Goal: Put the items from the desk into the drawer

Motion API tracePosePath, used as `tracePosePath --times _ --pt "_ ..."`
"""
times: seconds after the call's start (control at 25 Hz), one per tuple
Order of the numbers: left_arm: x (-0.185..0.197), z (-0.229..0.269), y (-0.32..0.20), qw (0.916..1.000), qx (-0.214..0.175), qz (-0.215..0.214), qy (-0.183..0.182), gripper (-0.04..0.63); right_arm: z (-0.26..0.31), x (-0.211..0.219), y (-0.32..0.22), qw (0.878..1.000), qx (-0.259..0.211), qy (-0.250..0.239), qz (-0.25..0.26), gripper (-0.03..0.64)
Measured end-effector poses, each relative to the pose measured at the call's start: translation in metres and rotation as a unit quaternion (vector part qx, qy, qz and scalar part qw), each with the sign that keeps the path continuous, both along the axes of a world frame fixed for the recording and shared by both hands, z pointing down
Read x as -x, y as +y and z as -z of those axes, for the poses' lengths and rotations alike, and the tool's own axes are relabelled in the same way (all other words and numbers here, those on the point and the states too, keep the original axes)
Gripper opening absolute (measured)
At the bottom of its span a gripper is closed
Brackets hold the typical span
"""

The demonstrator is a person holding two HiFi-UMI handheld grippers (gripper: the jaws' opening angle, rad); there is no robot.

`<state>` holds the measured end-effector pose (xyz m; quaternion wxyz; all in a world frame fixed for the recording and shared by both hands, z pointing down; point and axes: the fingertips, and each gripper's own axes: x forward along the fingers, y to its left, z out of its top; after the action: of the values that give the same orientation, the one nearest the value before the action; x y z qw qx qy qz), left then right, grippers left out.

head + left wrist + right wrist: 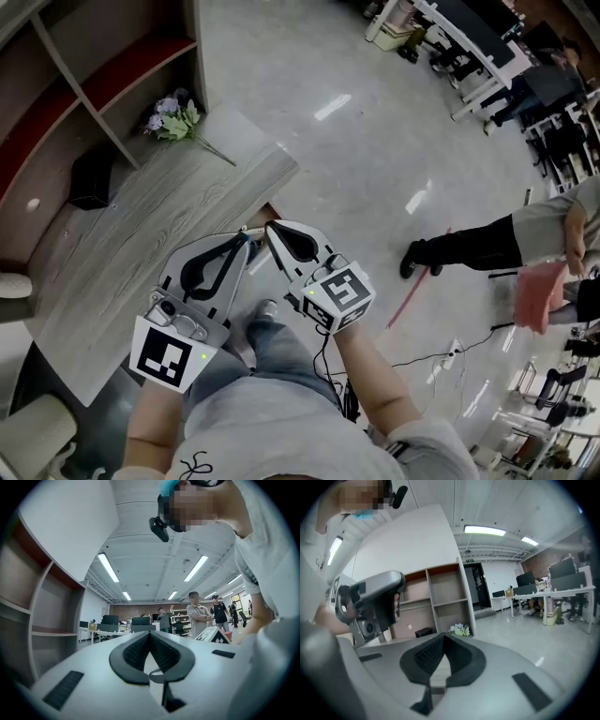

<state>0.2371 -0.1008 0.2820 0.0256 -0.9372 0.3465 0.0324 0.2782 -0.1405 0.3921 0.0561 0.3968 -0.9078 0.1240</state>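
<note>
The flowers on the desk may squash if the left tool and right tool, both pressed together and empty, pinch hard.

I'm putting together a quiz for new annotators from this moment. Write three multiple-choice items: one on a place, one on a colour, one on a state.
1. Where do the flowers lie?
A) on the floor
B) on the far end of the desk, by the shelves
C) inside a drawer

2. What colour is the boxy object on the desk?
A) black
B) yellow
C) white

3. How do the jaws of the left gripper and right gripper stand?
A) wide apart
B) shut on the flowers
C) shut, nothing between them

Answers:
1 B: the head view shows them on the wood top beside the shelves.
2 A: it is dark throughout.
3 C: each gripper view shows tips meeting, nothing between.
</note>
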Motion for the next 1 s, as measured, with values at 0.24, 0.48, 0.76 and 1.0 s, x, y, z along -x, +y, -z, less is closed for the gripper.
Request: tracePosePath --times 0.24,0.48,0.76,1.0 --pt "-0.002 0.011 0.020 0.9995 -0.003 -0.033 -0.003 0.009 0.066 0.002 0.036 0.998 -0.057 -0.022 -0.022 0.008" --pt "-0.003 0.018 0.043 0.9977 -0.004 -0.067 -0.007 0.009 0.101 0.005 0.076 0.994 -0.091 -0.025 -0.049 0.008" --pt "-0.005 0.016 0.066 0.9951 0.000 -0.098 -0.015 0.009 0.117 0.013 0.110 0.991 -0.111 -0.037 -0.070 0.008" --pt "-0.005 0.017 0.083 0.9934 0.001 -0.113 -0.019 0.009 0.126 0.020 0.129 0.989 -0.125 -0.033 -0.076 0.006"
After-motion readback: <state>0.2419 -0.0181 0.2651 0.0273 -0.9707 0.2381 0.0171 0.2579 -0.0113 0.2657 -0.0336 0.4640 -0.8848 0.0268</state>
